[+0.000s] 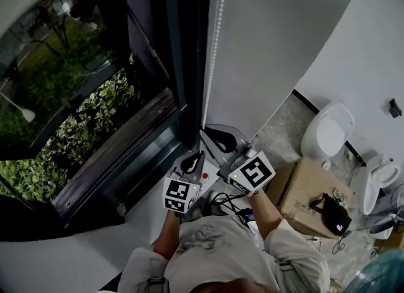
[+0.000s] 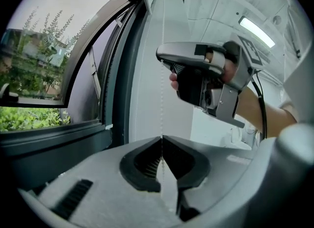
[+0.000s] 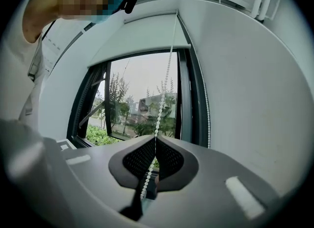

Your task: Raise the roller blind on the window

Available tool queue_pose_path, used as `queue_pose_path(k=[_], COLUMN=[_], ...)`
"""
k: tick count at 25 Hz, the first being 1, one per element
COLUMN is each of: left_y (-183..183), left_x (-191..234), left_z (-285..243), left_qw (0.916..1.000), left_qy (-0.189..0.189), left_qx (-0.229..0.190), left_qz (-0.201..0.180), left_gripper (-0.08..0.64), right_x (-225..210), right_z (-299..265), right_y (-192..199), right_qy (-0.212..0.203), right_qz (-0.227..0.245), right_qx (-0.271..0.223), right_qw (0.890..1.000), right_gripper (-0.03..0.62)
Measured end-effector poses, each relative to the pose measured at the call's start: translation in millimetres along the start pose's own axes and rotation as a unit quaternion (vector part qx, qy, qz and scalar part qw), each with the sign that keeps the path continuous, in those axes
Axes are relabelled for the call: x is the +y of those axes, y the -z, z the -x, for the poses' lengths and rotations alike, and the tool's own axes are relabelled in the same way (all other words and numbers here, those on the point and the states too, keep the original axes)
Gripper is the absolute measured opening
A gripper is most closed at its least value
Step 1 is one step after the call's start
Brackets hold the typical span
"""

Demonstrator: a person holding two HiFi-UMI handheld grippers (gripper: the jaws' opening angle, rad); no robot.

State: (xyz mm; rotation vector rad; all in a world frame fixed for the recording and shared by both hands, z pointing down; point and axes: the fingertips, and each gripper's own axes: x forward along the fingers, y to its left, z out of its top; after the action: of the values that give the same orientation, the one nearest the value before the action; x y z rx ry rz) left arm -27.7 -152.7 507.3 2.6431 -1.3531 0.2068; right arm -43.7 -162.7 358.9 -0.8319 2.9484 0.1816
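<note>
Bead chain (image 3: 164, 89) clamped in fingers of both left gripper (image 2: 161, 138) & right gripper (image 3: 155, 138), centre frame. Roller blind (image 3: 144, 38) seen upper centre, partly lowered. Chain is best drawn straight down w/ steady, even pulls.

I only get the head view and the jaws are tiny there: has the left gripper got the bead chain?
Observer: Yes, the left gripper has its jaws shut on the bead chain, which runs up between them.
Operator: And the right one?
Observer: The right gripper is shut on the chain too; beads trail out below its jaws.
Operator: Where is the blind?
Observer: The blind has its bottom edge at the top of the window; the glass is uncovered.
</note>
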Motion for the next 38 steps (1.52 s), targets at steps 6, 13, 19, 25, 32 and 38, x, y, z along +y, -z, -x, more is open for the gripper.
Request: queue_pose_path(k=[6, 13, 19, 25, 32, 38], left_y=[37, 57, 54, 45, -24, -110], left_x=[4, 3, -3, -4, 0, 1], left_z=[-2, 1, 1, 10, 29, 43], left_qw=[0.9992, 0.9984, 0.9987, 0.9988, 0.9997, 0.9945], left_qy=[-0.005, -0.008, -0.003, -0.009, -0.014, -0.016], left_qx=[0.038, 0.052, 0.05, 0.046, -0.014, -0.093], left_qz=[0.012, 0.019, 0.011, 0.009, -0.011, -0.045], left_gripper=[0.015, 0.015, 0.017, 0.044, 0.084, 0.084], right_x=[4, 9, 10, 8, 5, 5], right_z=[3, 9, 9, 10, 11, 13], right_y=[28, 49, 47, 47, 48, 48], right_qy=[0.001, 0.004, 0.004, 0.006, 0.007, 0.007], right_qz=[-0.01, -0.023, -0.019, -0.016, -0.015, -0.015], right_qx=[0.023, 0.04, 0.039, 0.038, 0.038, 0.038], right_qw=[1.0, 0.999, 0.999, 0.999, 0.999, 0.999], right_gripper=[0.012, 0.012, 0.012, 0.012, 0.012, 0.012])
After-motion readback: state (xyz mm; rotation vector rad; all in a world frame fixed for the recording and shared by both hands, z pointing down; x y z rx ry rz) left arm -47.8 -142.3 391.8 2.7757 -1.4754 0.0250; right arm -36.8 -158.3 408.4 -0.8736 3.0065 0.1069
